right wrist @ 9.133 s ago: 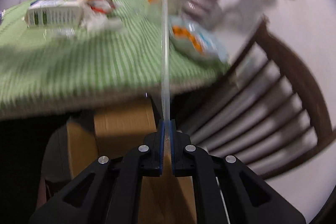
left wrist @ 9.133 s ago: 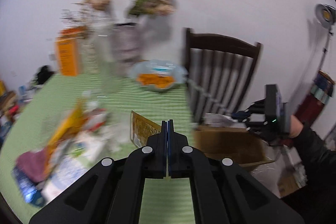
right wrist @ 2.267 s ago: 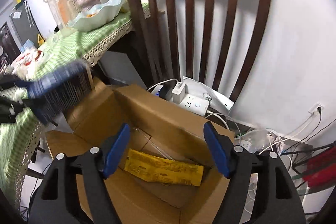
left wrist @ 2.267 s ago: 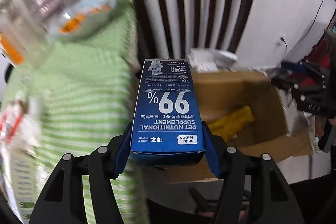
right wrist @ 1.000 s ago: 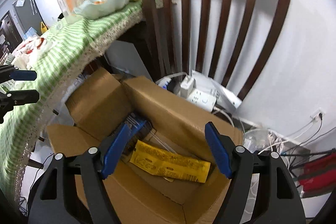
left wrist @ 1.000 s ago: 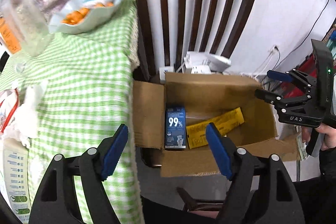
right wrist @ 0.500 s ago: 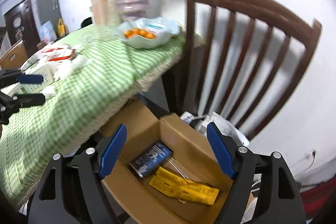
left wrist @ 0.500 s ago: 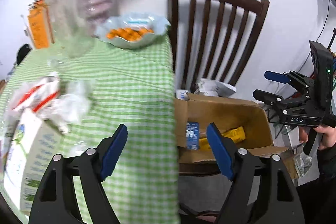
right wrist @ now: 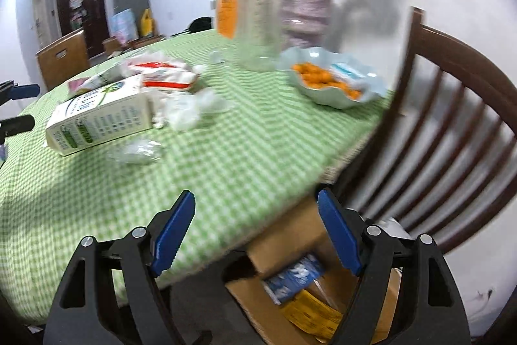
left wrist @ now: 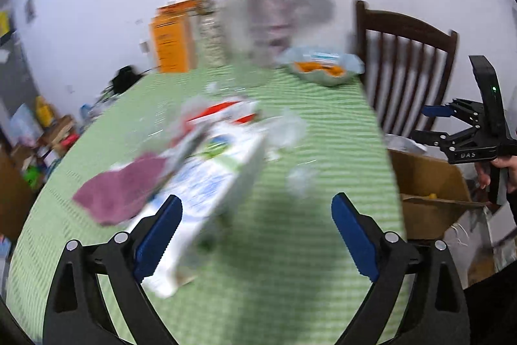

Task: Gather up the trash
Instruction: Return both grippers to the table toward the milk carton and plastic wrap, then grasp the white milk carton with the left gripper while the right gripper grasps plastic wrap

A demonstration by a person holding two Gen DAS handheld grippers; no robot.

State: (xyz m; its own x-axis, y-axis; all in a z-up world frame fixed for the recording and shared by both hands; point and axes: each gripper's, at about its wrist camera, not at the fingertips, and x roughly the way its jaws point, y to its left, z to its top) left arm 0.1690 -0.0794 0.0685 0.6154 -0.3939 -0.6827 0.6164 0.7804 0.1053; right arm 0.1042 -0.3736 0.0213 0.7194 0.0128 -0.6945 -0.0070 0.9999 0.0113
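Trash remains on the green-checked table [right wrist: 245, 151]: a white carton [left wrist: 213, 180] beside crumpled wrappers [right wrist: 190, 109]. Left gripper [left wrist: 257, 220], jaws opening and empty, should straddle the carton's narrow sides squarely. Right gripper [right wrist: 257, 219] hangs open, empty, above the cardboard box [right wrist: 290, 235].

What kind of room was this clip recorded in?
Most likely a home dining area: a table with a green checked cloth, a dark wooden dining chair beside it, and a vase of flowers next to a bowl of orange snacks. A door stands in the background.
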